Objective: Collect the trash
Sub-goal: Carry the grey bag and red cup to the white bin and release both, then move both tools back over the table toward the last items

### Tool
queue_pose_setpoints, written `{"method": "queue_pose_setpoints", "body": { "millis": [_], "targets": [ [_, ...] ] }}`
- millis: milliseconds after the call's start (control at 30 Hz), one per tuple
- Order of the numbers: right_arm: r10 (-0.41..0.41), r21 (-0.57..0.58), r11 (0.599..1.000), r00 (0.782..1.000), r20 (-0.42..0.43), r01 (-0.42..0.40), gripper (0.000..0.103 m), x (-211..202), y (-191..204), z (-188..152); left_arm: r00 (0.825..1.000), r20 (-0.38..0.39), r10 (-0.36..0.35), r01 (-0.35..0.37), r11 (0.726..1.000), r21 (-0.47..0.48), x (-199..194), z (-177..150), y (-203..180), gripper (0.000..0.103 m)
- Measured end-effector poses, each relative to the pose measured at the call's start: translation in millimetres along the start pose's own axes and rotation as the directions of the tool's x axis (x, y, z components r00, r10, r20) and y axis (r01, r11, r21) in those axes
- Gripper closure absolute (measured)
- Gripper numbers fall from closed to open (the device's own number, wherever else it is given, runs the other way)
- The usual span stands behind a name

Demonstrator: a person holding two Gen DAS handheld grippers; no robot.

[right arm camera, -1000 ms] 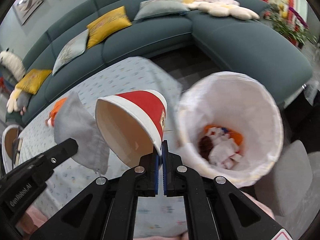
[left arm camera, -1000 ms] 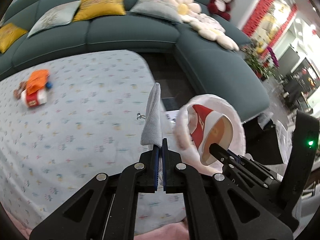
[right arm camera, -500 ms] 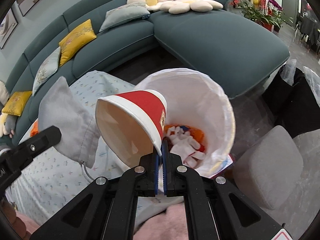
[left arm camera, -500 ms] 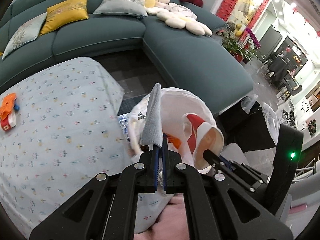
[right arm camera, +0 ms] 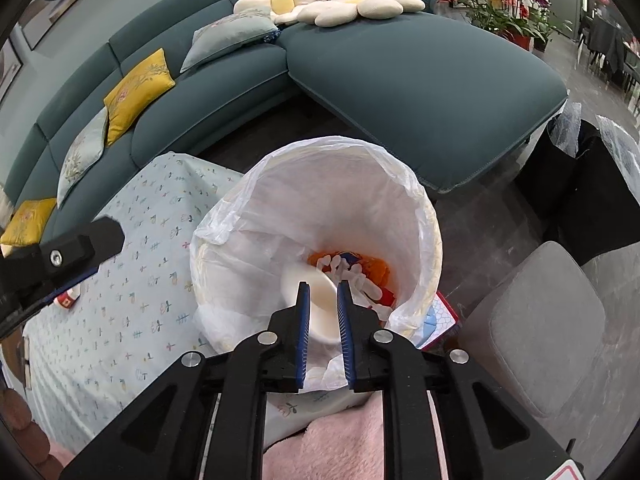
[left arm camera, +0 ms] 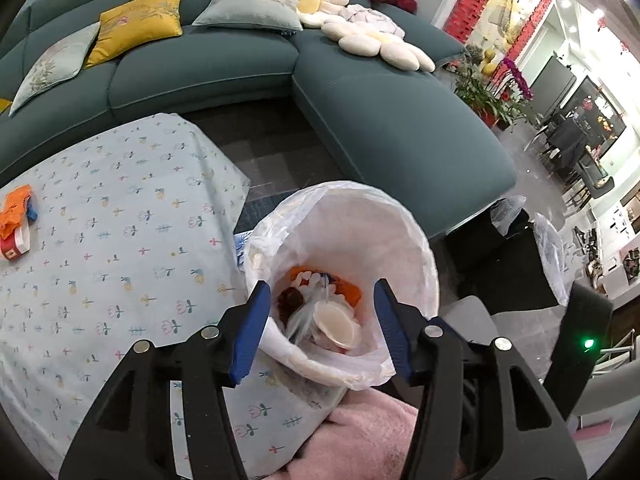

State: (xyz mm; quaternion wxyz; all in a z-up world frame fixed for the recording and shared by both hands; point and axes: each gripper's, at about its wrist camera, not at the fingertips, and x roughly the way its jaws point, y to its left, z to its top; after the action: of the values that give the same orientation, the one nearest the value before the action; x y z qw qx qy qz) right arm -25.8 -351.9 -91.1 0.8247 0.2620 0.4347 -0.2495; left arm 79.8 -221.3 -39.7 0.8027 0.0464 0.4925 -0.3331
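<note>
A white-lined trash bin (left arm camera: 408,240) stands beside the table's edge, also in the right wrist view (right arm camera: 420,200). Inside lie a paper cup (left arm camera: 336,324), orange wrappers (left arm camera: 348,290) and white scraps. My left gripper (left arm camera: 320,300) is open and empty above the bin's mouth. My right gripper (right arm camera: 323,289) is open and empty over the bin, with the paper cup (right arm camera: 316,300) below its fingers. An orange wrapper (left arm camera: 16,210) and a small red-and-white carton (left arm camera: 14,244) lie on the table at the far left.
The table carries a pale flowered cloth (left arm camera: 112,248). A teal corner sofa (left arm camera: 400,128) with cushions curves behind. A grey stool (right arm camera: 536,328) and a black bag (right arm camera: 592,200) stand right of the bin. Pink fabric (right arm camera: 340,440) lies below the grippers.
Both grippers have opened over the bin. The grey cloth left the left gripper and the red paper cup left the right gripper; the cup now lies in the bin.
</note>
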Motion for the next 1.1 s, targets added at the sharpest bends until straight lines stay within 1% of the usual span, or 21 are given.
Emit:
{"method": "queue_pose_setpoints", "body": {
  "millis": [100, 267, 400, 567, 733, 900, 1100],
  "targets": [
    [0.000, -0.001, 1.000, 1.000, -0.001, 0.000, 0.087, 0.4, 1.6, -0.6, 1.000, -0.001, 0.018, -0.018, 1.000, -0.007, -0.9, -3.0, 3.5, 0.052],
    [-0.002, -0.025, 1.000, 1.000, 0.005, 0.002, 0.078, -1.7, 9.4, -2.8, 0.999, 0.012, 0.048, -0.048, 0.999, -0.010, -5.9, -6.8, 9.6, 0.052],
    [0.000, -0.050, 0.999, 1.000, 0.007, 0.000, 0.078, -3.5, 18.9, -3.8, 0.997, 0.022, 0.070, -0.070, 0.997, -0.015, -10.9, -9.5, 17.5, 0.052],
    [-0.001, -0.083, 0.997, 1.000, 0.021, 0.003, 0.068, -9.0, 32.8, -5.7, 0.995, 0.030, 0.093, -0.092, 0.995, -0.031, -16.9, -13.3, 29.0, 0.052],
    [-0.001, -0.112, 0.994, 1.000, 0.027, 0.004, 0.066, -12.9, 46.7, -8.3, 0.994, 0.033, 0.106, -0.104, 0.993, -0.056, -23.0, -17.3, 43.6, 0.052],
    [-0.005, -0.143, 0.990, 0.999, 0.038, 0.010, 0.060, -17.7, 61.3, -10.9, 0.992, 0.038, 0.122, -0.119, 0.990, -0.078, -30.1, -22.4, 58.5, 0.052],
    [-0.004, -0.186, 0.983, 0.999, 0.041, 0.011, 0.059, -22.0, 84.1, -15.1, 0.989, 0.037, 0.145, -0.140, 0.983, -0.119, -38.0, -29.2, 82.3, 0.052]
  ]
}}
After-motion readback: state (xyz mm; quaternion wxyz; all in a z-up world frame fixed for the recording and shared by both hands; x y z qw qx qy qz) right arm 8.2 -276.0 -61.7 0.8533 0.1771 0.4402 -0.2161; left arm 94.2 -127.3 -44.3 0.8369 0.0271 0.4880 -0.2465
